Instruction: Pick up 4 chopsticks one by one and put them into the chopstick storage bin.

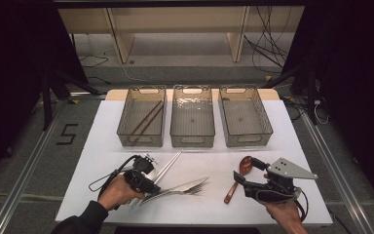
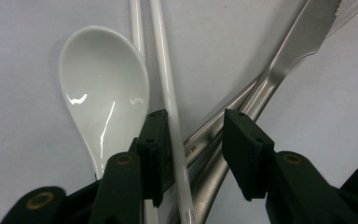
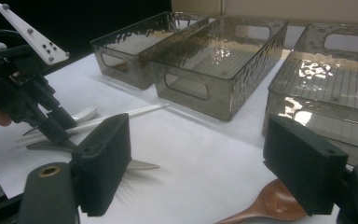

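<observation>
My left gripper [image 2: 196,126] points down onto a pile of cutlery at the table's front left [image 1: 148,187]. A white chopstick [image 2: 168,102] lies against its left pad, and steel handles [image 2: 223,116] cross between the jaws. A gap shows beside the right pad, so the jaws stand open. A white ceramic spoon [image 2: 102,93] lies just left of them. My right gripper [image 1: 247,170] hovers wide open [image 3: 200,149] over a brown wooden spoon [image 1: 231,192], with nothing between its pads. The spoon's bowl [image 3: 265,205] sits below the right jaw.
Three smoky clear bins stand in a row at the back: the left bin [image 1: 141,140] holds brown chopsticks [image 1: 146,119], while the middle bin [image 1: 192,141] and right bin [image 1: 247,140] hold nothing I can see. Steel forks [image 1: 190,187] fan out at centre front on the white table cover [image 1: 102,146].
</observation>
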The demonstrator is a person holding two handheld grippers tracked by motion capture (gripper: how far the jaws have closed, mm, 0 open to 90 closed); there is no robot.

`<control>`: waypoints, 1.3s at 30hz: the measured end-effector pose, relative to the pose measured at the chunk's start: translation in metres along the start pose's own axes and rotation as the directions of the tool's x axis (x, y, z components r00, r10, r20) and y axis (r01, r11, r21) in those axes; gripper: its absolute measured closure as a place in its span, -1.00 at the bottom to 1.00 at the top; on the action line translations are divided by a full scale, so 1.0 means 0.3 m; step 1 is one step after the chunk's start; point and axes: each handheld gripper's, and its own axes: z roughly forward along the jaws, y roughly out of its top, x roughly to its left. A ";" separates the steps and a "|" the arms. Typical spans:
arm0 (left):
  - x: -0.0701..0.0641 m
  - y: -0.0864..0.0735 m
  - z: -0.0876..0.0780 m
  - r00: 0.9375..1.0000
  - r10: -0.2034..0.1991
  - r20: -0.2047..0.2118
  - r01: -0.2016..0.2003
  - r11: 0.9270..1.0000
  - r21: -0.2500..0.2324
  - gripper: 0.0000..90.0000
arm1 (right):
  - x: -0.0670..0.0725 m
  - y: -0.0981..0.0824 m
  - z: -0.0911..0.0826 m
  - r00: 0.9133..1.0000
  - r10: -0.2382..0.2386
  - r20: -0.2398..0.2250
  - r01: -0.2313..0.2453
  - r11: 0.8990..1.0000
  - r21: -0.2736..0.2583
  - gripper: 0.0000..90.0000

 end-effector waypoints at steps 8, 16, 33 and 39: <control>0.006 0.016 0.018 1.000 -0.007 0.009 0.007 1.000 0.001 0.51 | -0.001 0.000 0.001 1.000 0.000 0.001 0.000 1.000 0.000 -0.46; 0.011 0.032 0.025 1.000 -0.009 0.019 0.009 1.000 -0.003 0.64 | -0.001 0.000 0.002 1.000 0.001 -0.002 -0.001 1.000 0.001 -0.46; 0.001 0.042 0.036 0.999 0.023 -0.024 -0.023 1.000 0.011 0.83 | 0.000 0.000 0.003 1.000 -0.001 0.001 0.001 1.000 0.004 -0.46; -0.005 0.042 0.035 0.998 0.049 -0.034 -0.049 0.999 0.004 0.86 | 0.000 0.001 0.002 1.000 -0.003 0.001 0.003 1.000 0.002 -0.46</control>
